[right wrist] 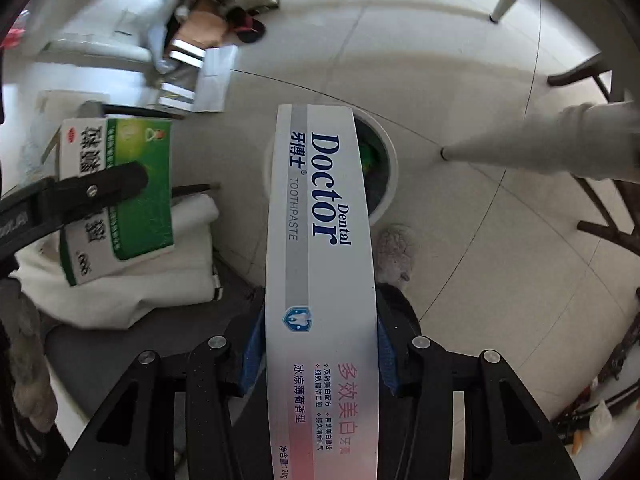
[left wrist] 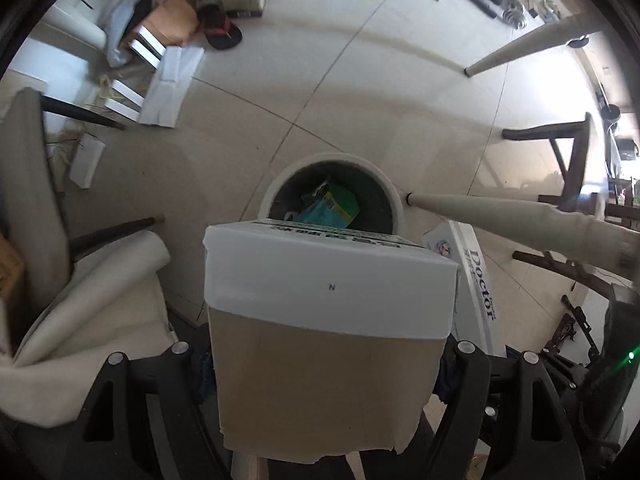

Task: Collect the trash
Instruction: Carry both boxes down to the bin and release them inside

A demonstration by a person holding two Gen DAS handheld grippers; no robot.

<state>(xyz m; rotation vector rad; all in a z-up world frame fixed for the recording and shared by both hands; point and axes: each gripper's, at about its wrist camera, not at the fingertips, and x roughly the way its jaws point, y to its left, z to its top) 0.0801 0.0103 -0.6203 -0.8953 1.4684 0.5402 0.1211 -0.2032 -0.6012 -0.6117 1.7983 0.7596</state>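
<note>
My left gripper (left wrist: 326,354) is shut on a green and white medicine box (left wrist: 328,320), seen from its white and brown underside, held above and just short of a round white trash bin (left wrist: 394,192). The bin holds a green box (left wrist: 334,206) and other scraps. My right gripper (right wrist: 320,354) is shut on a long white Dental Doctor toothpaste box (right wrist: 320,260), whose far end reaches over the bin (right wrist: 390,168). The right wrist view shows the left gripper's finger (right wrist: 100,188) across the medicine box (right wrist: 120,196). The toothpaste box (left wrist: 478,292) shows right of the medicine box.
White table legs (left wrist: 480,204) stand right of the bin. A grey chair (left wrist: 28,184) with a white cloth (left wrist: 100,308) is on the left. Cardboard, white panels and shoes (left wrist: 220,28) lie on the tiled floor at the back left. Dark wooden furniture legs (left wrist: 576,152) stand at right.
</note>
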